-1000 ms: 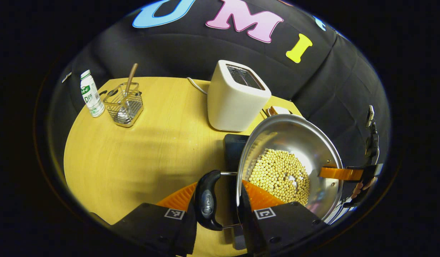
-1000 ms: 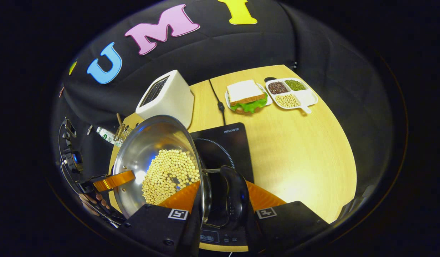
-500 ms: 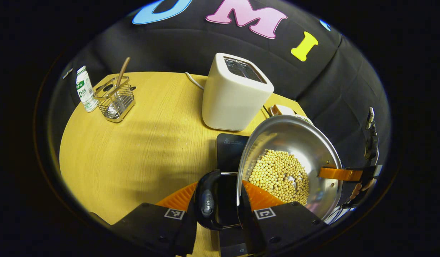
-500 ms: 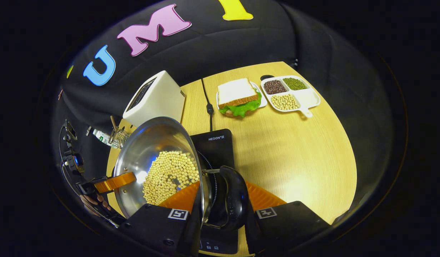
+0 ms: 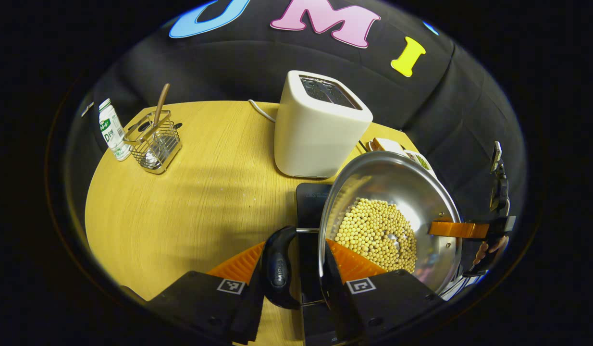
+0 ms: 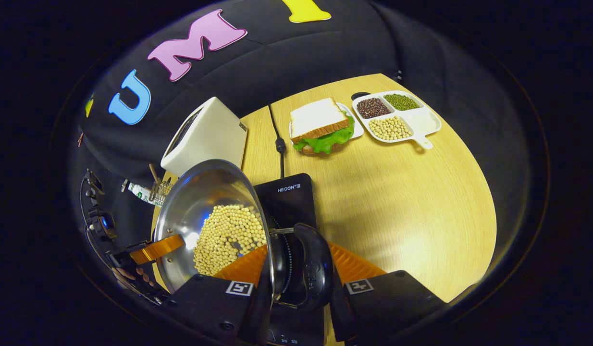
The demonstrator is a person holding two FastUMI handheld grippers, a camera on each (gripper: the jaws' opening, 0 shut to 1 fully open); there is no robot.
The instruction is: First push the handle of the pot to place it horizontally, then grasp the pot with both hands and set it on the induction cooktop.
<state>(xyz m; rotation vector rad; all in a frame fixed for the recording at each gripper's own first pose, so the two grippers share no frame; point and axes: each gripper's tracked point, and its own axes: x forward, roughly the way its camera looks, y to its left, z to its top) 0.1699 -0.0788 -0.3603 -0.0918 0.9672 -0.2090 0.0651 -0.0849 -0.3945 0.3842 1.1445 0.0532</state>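
Two grippers: we hold one in each hand, each closed on a side handle of the pot (image 5: 421,192).
Left gripper (image 5: 296,274): its orange fingers pinch the black left handle (image 5: 278,269) together with the pot's rim.
Right gripper (image 6: 299,274): we see the same narrow clamp here, fingers squeezing the black right handle (image 6: 315,269) and the rim.
Far side: in the left gripper view we see the other gripper's orange finger (image 5: 452,229) inside the opposite rim, with a hand (image 5: 488,250) behind it.
Pot: steel, tilted in both views, above the table (image 5: 181,202); we cannot tell whether its base touches anything.
Contents: pale soybeans (image 5: 376,233) heaped in the bottom.
Induction cooktop (image 6: 289,197): black, lying partly beneath the pot; its ring marking runs just beside the right handle.
Toaster (image 5: 320,125): white, just behind the cooktop.
Left end of table: wire caddy (image 5: 153,142) with a wooden utensil, and a bottle (image 5: 111,129) beside it.
Right end of table: sandwich (image 6: 321,126) on a plate, then a divided tray (image 6: 397,117) of beans.
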